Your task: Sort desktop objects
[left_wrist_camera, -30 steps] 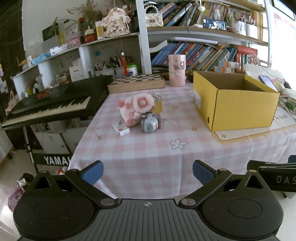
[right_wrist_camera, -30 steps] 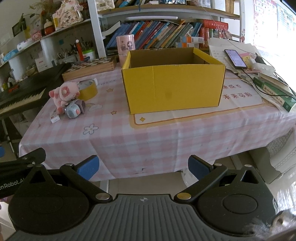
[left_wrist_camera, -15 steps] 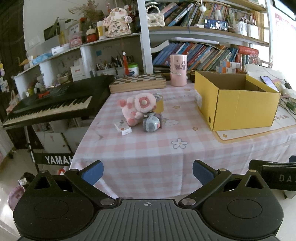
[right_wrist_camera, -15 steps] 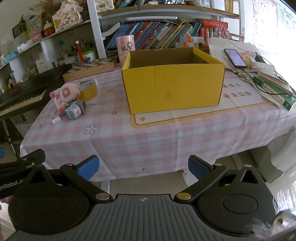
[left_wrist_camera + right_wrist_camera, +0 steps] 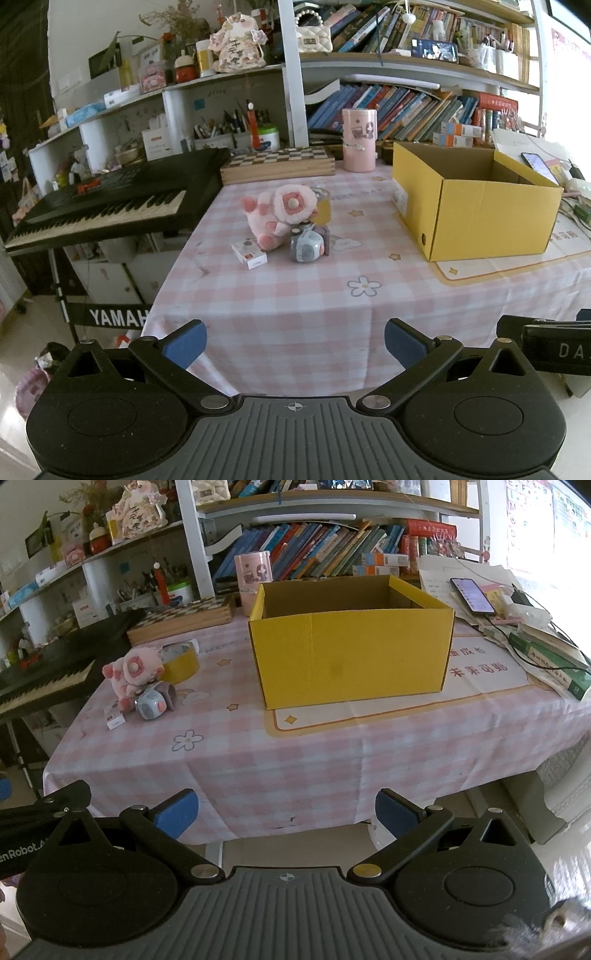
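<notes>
A: What's far left?

B: Keyboard (image 5: 107, 206) on a stand, butting the worktop's (image 5: 295, 295) left edge. Chessboard box (image 5: 277, 164) at the back, pink cup (image 5: 359, 139) just right of it.

A: And the stuff to sort?

B: All clustered left-centre on the pink check cloth. Card box (image 5: 249, 253) lies flat, leftmost. Pink plush (image 5: 279, 214) next, leaning over it, touching. Grey cube (image 5: 306, 246) sits at the plush's right foot, w/ a small pink cup-ish thing (image 5: 168, 695) tipped on its side behind it. Yellow tape roll (image 5: 320, 208) behind the plush, flat on the cloth.

A: The bin?

B: Yellow carton (image 5: 476, 206), open top, right of the cluster & well apart from it, on a printed mat. Inside looks bare from the right cam, though the floor's partly hidden. Phone (image 5: 472, 594) & papers beyond it, far right.

A: Claws?

B: Left claw (image 5: 295, 347) spread wide, blue pads apart, nothing between them; hangs off the worktop's near edge, aimed at the cluster. Right claw (image 5: 286, 814) same, wide apart, holding nothing, short of the near edge, facing the carton. Each cam catches the other's body at frame edge.
</notes>
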A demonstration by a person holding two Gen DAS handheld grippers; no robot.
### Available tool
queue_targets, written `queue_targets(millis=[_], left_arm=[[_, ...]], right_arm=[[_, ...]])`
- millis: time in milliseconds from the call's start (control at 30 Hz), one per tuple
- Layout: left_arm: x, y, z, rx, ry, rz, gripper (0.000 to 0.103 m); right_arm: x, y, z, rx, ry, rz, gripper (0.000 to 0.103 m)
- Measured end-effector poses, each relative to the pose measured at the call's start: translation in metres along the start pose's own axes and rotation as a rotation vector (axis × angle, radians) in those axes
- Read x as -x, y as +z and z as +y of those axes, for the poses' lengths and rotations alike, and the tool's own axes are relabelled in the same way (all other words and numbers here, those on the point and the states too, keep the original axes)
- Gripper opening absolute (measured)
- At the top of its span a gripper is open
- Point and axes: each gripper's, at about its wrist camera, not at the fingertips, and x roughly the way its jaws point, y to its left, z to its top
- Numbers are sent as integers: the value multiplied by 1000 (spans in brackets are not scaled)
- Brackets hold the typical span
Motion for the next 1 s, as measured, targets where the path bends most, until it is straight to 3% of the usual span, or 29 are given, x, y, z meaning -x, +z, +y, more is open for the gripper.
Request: queue_targets(millis=[367, 1000], left_arm=[[-3, 2, 16, 15, 5, 6, 103], [-1, -2, 38, 82, 54, 13, 103]], right_arm=[[-5, 1, 14, 43, -13, -2, 103], [-9, 6, 44, 132, 58, 23, 101]])
